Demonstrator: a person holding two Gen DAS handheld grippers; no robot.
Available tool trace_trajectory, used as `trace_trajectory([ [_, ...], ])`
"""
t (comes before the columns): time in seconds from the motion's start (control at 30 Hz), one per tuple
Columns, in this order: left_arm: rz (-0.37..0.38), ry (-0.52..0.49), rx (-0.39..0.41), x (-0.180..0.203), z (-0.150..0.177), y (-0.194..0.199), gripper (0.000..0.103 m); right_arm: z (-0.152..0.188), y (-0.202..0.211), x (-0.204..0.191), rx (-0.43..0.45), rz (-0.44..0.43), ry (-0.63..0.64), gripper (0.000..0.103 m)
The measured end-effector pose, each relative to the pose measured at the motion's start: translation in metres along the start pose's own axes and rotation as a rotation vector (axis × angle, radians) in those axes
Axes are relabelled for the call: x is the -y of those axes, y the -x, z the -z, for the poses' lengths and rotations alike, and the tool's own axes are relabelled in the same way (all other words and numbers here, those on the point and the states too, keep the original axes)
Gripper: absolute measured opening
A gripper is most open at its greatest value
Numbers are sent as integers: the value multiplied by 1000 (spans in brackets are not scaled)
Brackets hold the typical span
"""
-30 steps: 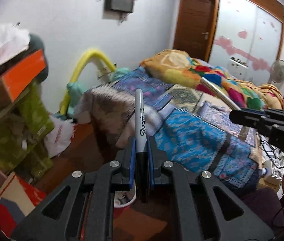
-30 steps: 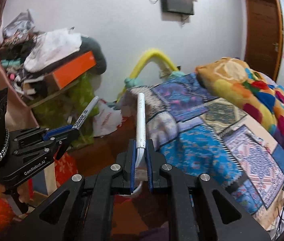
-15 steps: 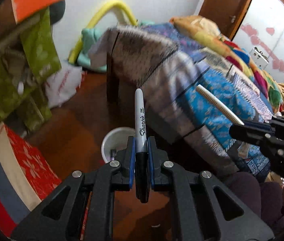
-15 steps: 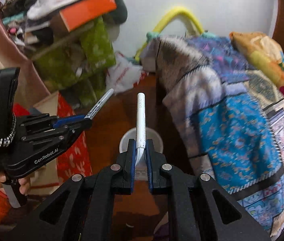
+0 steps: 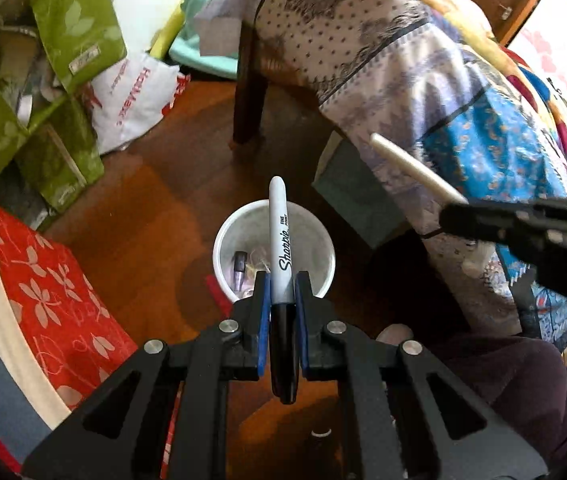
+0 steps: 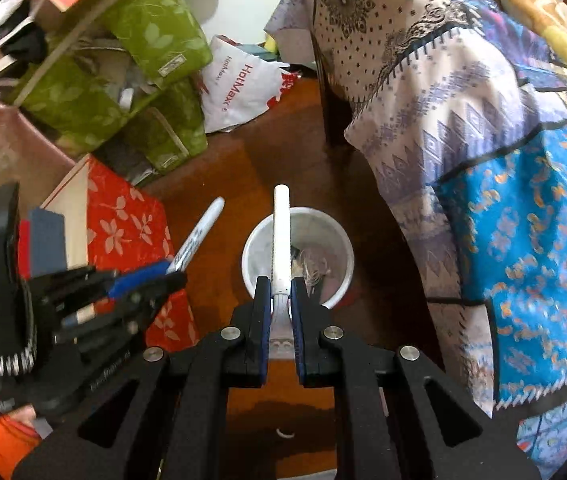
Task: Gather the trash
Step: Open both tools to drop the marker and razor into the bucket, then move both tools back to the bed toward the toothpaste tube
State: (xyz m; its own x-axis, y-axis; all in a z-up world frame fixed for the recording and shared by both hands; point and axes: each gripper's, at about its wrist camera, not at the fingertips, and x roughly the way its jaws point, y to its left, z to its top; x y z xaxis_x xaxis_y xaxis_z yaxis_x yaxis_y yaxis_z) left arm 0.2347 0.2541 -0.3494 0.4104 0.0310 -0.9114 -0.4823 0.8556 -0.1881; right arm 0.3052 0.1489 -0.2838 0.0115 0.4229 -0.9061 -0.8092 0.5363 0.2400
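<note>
My left gripper [image 5: 282, 294] is shut on a black-and-grey Sharpie marker [image 5: 279, 240] that points forward over a white trash bin [image 5: 227, 240] on the wooden floor. My right gripper [image 6: 281, 294] is shut on a white pen [image 6: 281, 240], held over the same bin [image 6: 339, 248]. The bin holds bits of trash. The left gripper with the Sharpie [image 6: 197, 236] shows at the left of the right wrist view. The right gripper with the white pen [image 5: 411, 168] shows at the right of the left wrist view.
A bed with a patterned quilt [image 6: 503, 160] stands to the right, its dark wooden leg [image 5: 249, 92] behind the bin. Green fabric boxes [image 6: 151, 40], a white plastic bag [image 6: 239, 84] and a red floral box [image 6: 123, 224] crowd the left.
Both grippers have tilted down from facing the bed and wall to facing the floor. The bin has come into view below both pens.
</note>
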Motion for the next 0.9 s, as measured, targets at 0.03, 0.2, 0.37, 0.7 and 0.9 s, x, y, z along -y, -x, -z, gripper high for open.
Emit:
trace_trajectory([
  [0.03, 1, 6, -5, -1, -1, -3, 11, -6, -3, 0, 3, -14, -5, 9],
  [0.2, 8, 28, -22, -4, -16, -18, 11, -27, -12, 6, -8, -55, -44, 15],
  [0.37, 8, 15, -18, 5, -30, -24, 11, -30, -7, 18, 15, -32, -49, 42],
  [0.7, -16, 127, -42, -1, -43, -37, 43, -21, 6, 35, 23, 1, -60, 42],
  [0.9, -32, 85, -1, 11, -39, -9, 43, -11, 29, 36, 62, 2, -59, 42],
])
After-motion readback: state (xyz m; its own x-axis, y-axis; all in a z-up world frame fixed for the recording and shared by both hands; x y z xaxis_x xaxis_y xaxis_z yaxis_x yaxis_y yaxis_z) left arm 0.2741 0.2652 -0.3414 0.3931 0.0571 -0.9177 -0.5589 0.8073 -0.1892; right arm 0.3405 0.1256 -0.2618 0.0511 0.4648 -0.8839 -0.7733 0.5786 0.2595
